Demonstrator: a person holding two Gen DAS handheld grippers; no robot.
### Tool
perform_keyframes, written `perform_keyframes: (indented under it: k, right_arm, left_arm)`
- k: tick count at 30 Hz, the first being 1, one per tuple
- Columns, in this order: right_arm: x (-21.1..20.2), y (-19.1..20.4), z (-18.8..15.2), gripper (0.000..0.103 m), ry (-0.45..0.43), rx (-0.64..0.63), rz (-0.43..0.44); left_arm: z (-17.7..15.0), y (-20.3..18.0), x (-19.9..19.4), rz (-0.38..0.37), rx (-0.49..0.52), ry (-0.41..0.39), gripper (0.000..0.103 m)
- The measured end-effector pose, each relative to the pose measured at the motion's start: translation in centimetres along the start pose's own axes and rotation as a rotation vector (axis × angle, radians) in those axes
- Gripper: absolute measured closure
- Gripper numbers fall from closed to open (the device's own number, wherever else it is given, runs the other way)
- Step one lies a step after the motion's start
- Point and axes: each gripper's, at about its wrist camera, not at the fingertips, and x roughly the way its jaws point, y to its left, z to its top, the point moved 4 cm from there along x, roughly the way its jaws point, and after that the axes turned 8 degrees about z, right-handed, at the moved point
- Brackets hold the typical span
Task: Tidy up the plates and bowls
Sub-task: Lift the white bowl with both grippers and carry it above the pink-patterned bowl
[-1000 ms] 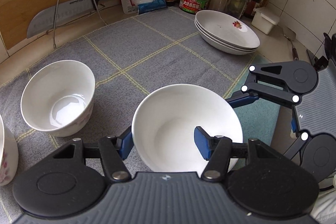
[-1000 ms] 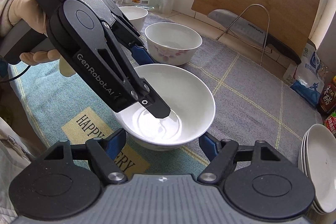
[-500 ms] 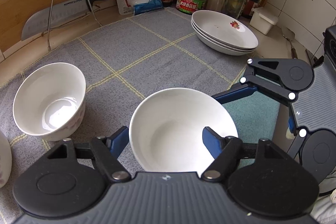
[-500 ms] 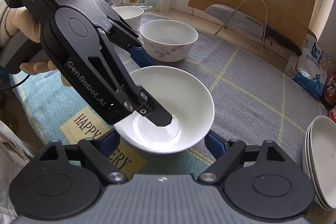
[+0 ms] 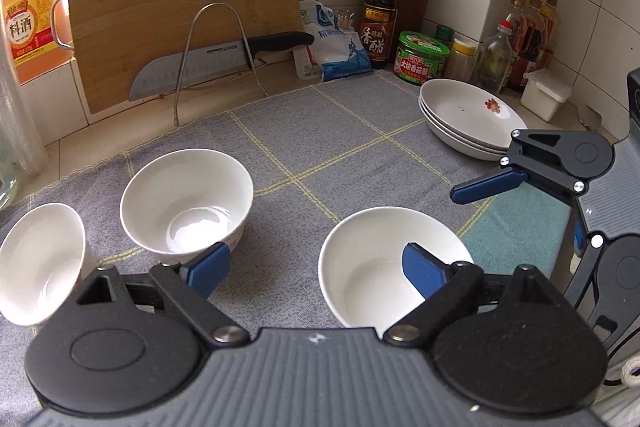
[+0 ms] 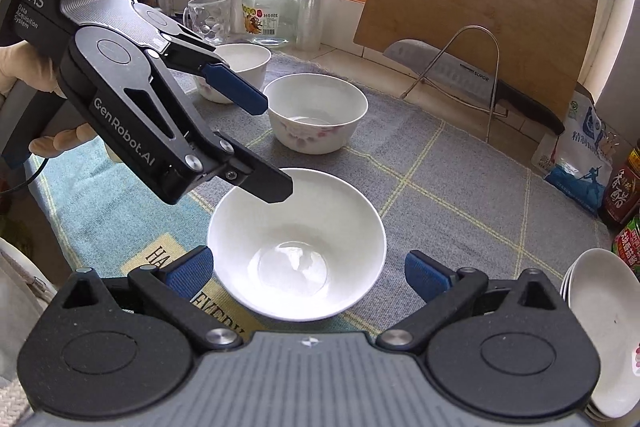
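Observation:
A plain white bowl (image 5: pixel 384 267) (image 6: pixel 298 243) sits on the grey checked mat. My left gripper (image 5: pixel 316 269) is open and raised above it, its right pad over the bowl's inside; it shows in the right wrist view (image 6: pixel 272 143). My right gripper (image 6: pixel 308 273) is open, its fingers on either side of this bowl. A flowered bowl (image 5: pixel 186 205) (image 6: pixel 316 113) stands further left, and a third bowl (image 5: pixel 38 259) (image 6: pixel 240 67) beyond it. A stack of shallow plates (image 5: pixel 468 119) (image 6: pixel 604 327) rests at the mat's right.
A wooden cutting board (image 5: pixel 180 3) leans on the wall behind a wire rack with a knife (image 5: pixel 212 63). Sauce bottles (image 5: pixel 380 15), a green-lidded jar (image 5: pixel 420 57) and a salt bag (image 5: pixel 332 47) line the back. A glass jar (image 6: pixel 272 11) and mug (image 6: pixel 208 17) stand near the window.
My left gripper has let go of the white bowl, opened wide and risen and drawn back left. The bowl now rests on the mat. My right gripper stays open around it.

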Motion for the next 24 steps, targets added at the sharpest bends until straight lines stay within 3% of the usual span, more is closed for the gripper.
perform_keyframes:
  k: [5,12,24]
  right_arm:
    - [0.3,-0.8,1.1,0.000,-0.004,-0.010,-0.020]
    - [1.4,-2.4,3.2,0.000,-0.014,0.012,-0.018]
    - [4.3,-4.9,7.2,0.000,-0.002,0.016,-0.001]
  left_arm:
    - [-1.2,1.9,0.0,0.135,-0.020,-0.013,0.010]
    - [-2.1,3.7,0.4,0.238,-0.050,-0.023,0.010]
    - [-1.6,4.6,2.5,0.279,-0.081,-0.055,0.010]
